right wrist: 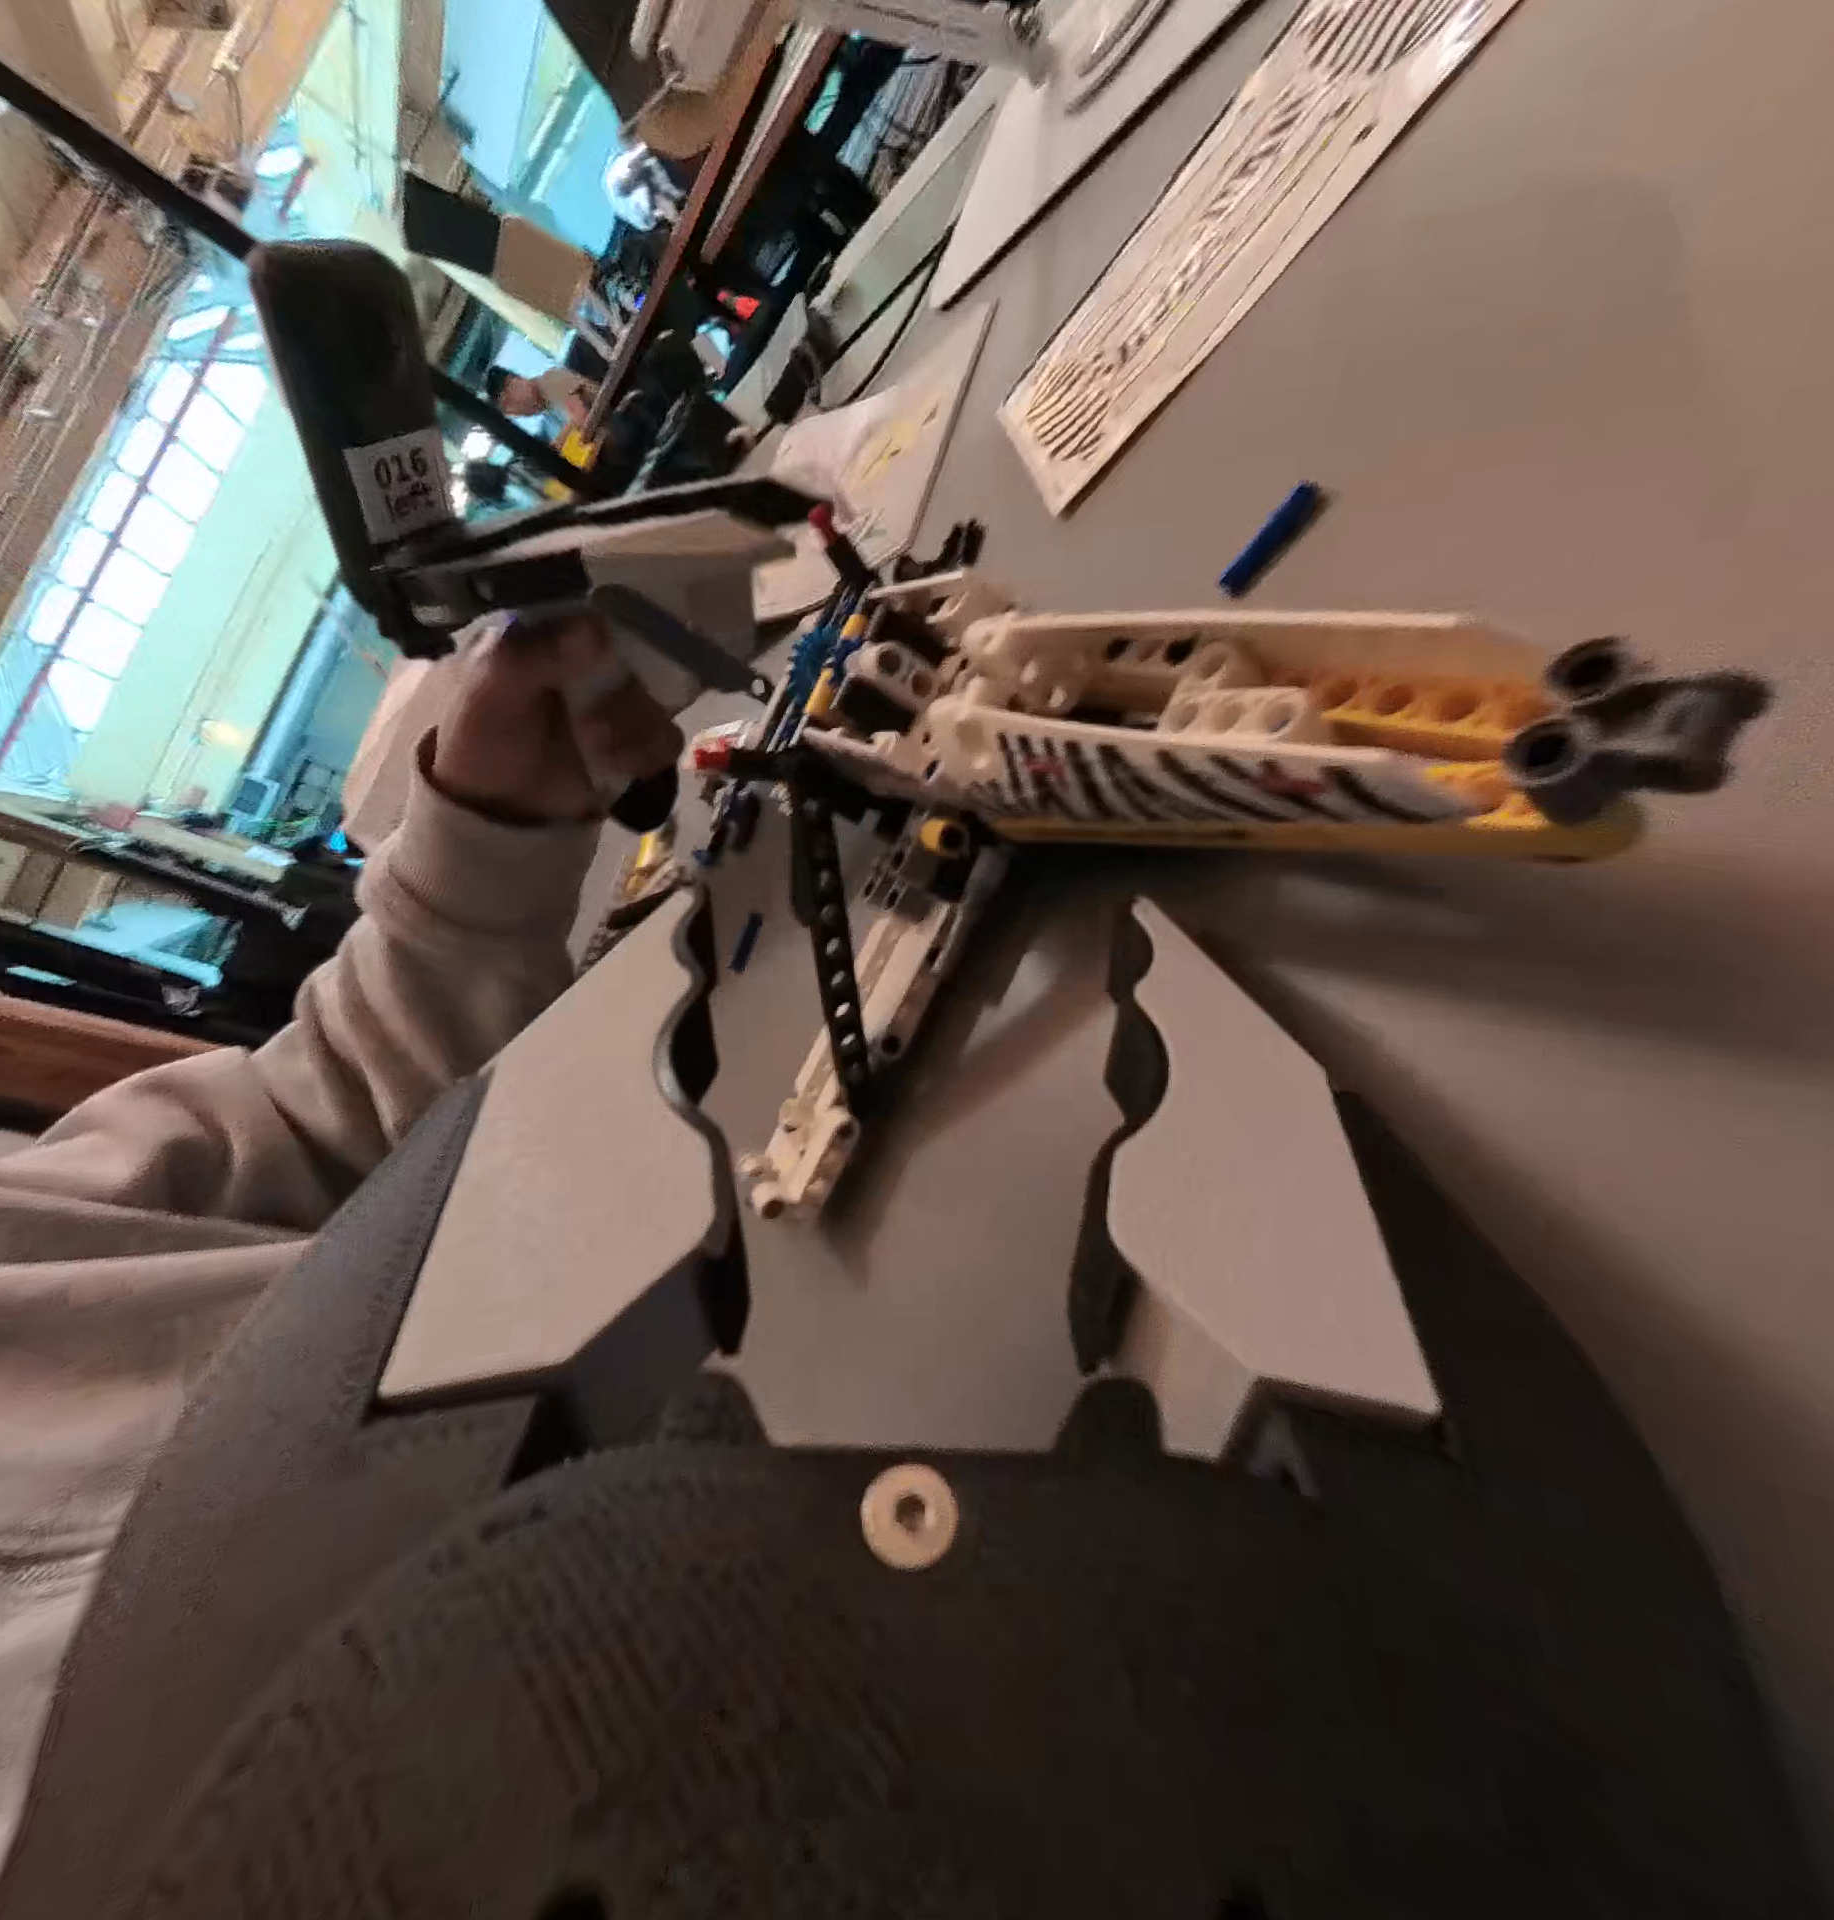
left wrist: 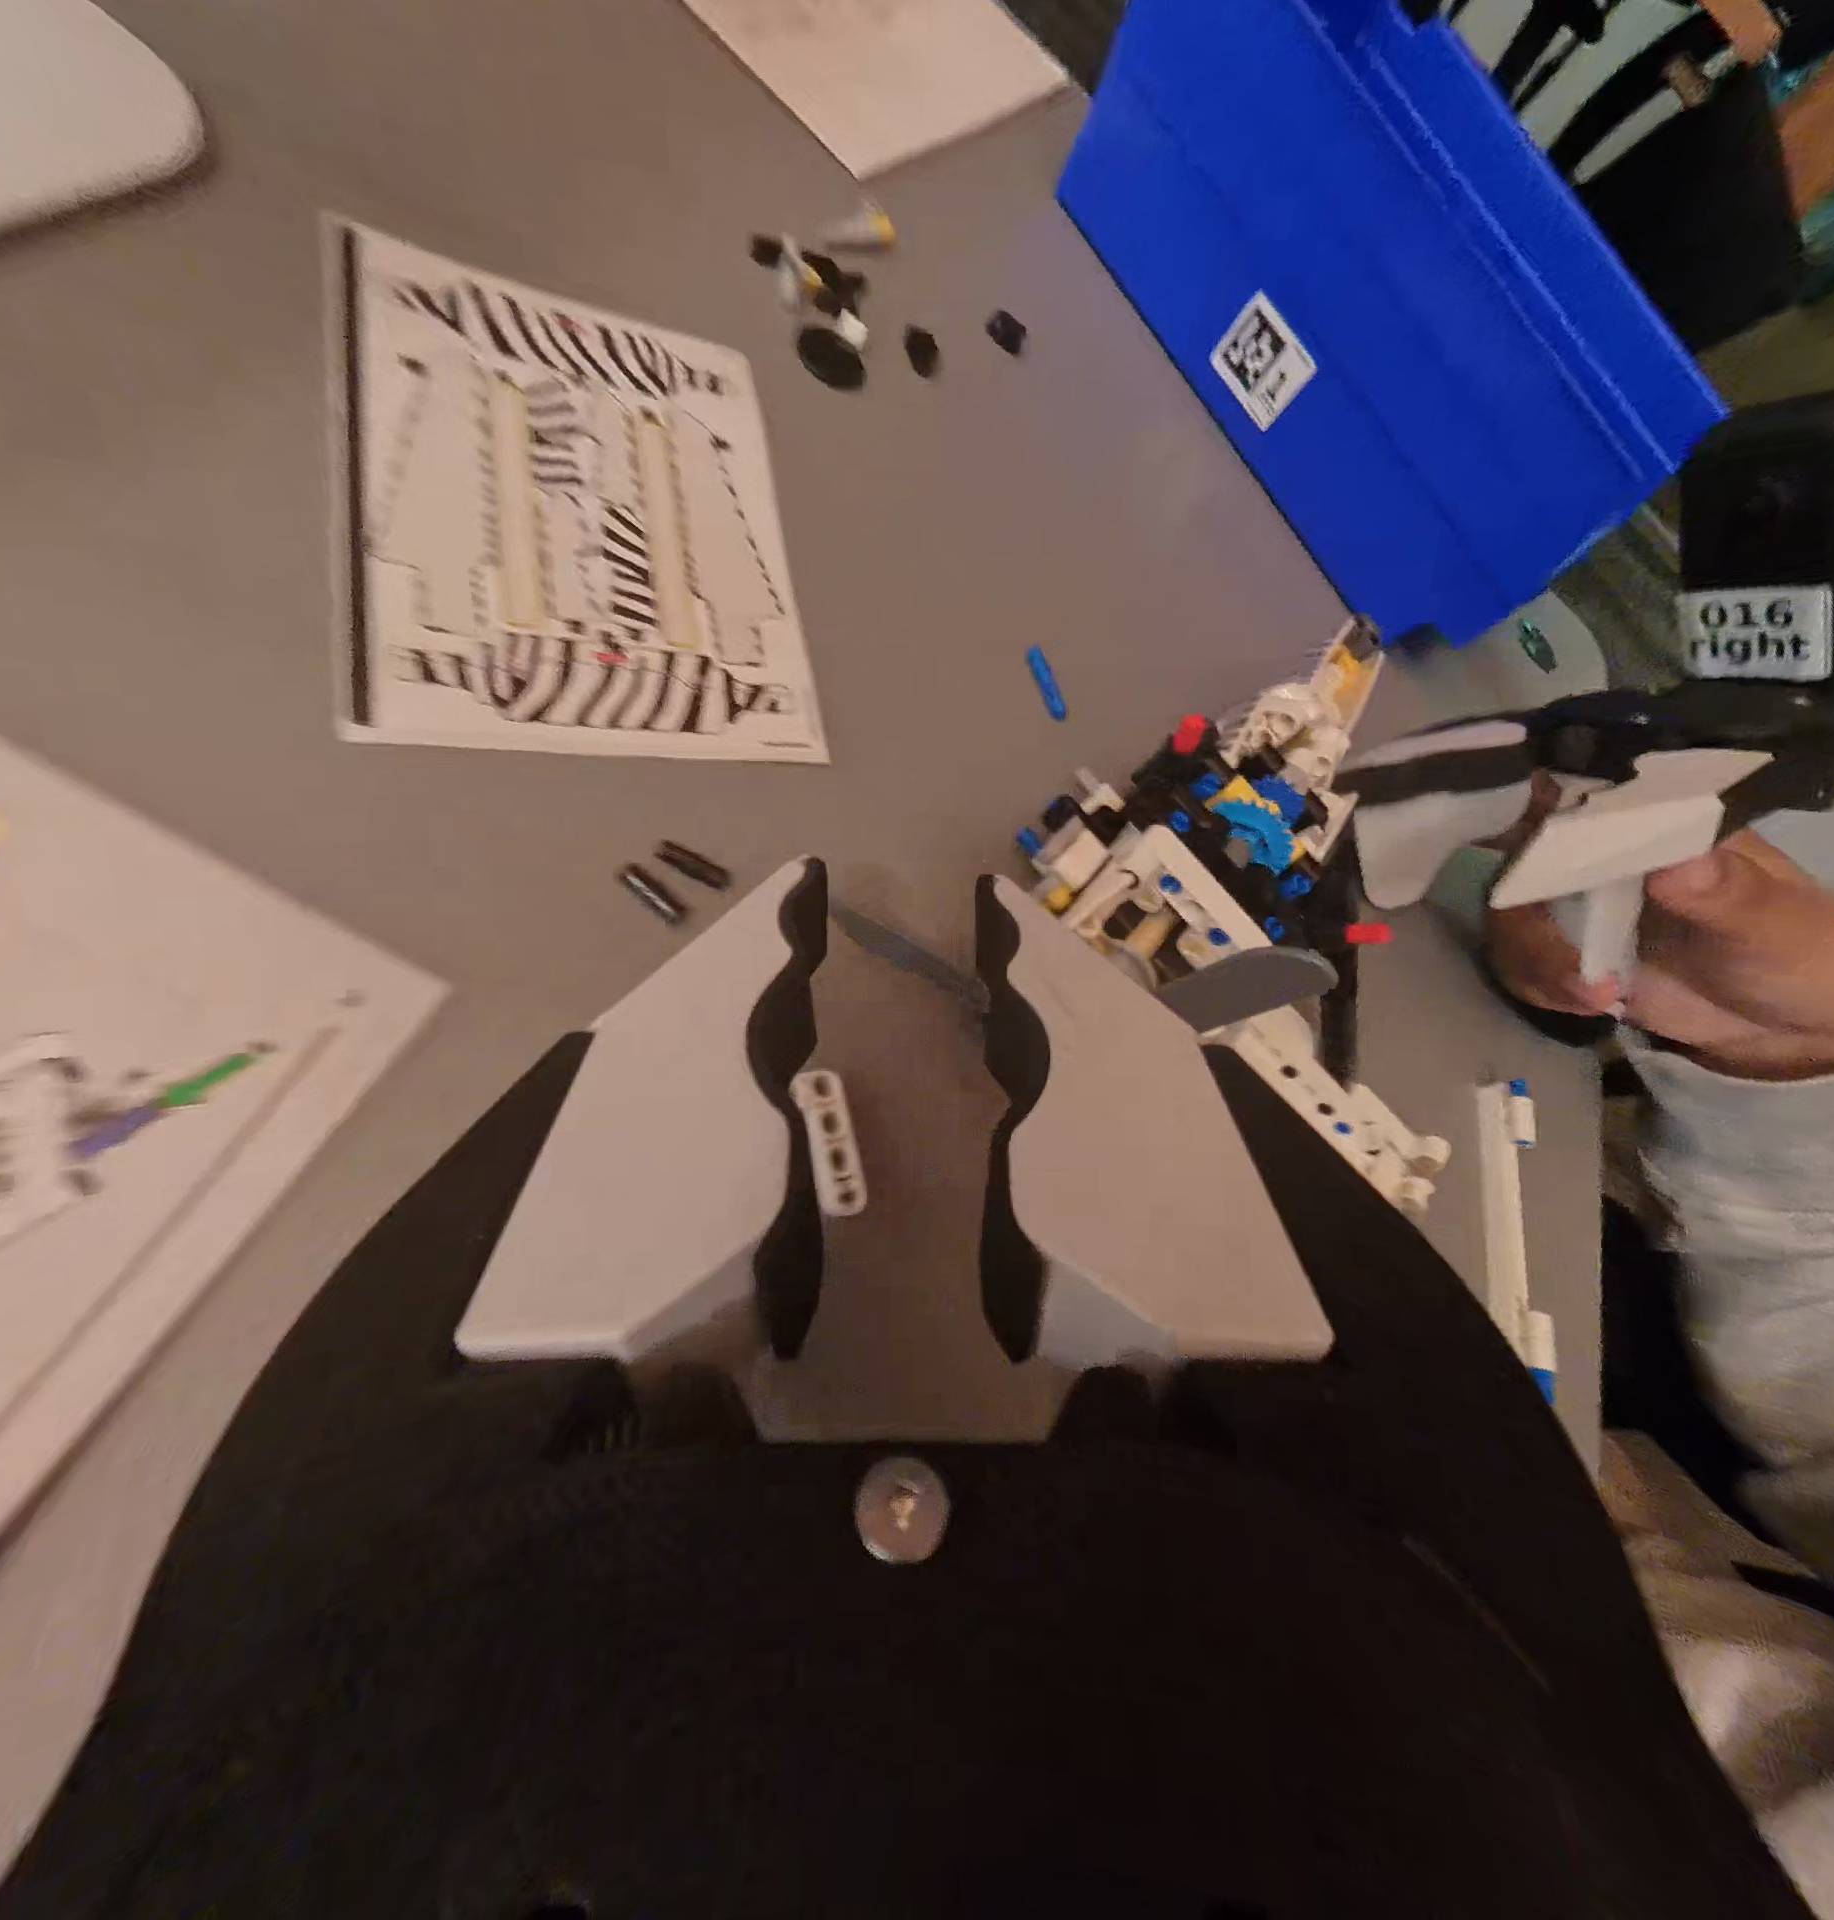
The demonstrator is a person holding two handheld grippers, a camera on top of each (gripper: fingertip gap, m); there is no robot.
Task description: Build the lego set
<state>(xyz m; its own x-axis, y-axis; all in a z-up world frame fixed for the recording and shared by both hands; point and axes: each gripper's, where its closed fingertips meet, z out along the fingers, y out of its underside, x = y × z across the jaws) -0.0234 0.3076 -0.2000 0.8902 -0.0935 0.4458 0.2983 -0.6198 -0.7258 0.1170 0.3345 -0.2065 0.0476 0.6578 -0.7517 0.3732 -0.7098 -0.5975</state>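
Both grippers, left gripper [left wrist: 900, 914] and right gripper [right wrist: 913, 935], hover spread and empty beside the half-built lego model [left wrist: 1193, 883] on the table [left wrist: 996, 520] (mid-assembly, seemingly); next, picking the small white beam [left wrist: 832, 1143].

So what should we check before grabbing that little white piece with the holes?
1. Left gripper open: ok.
2. Left gripper empty: ok.
3. White beam lies flat on the table between the fingers: ok.
4. Grey blade piece near the fingertips, might get caught: not ok.
5. Right gripper open, empty: ok.
6. Lego model stable on the table: cannot tell.
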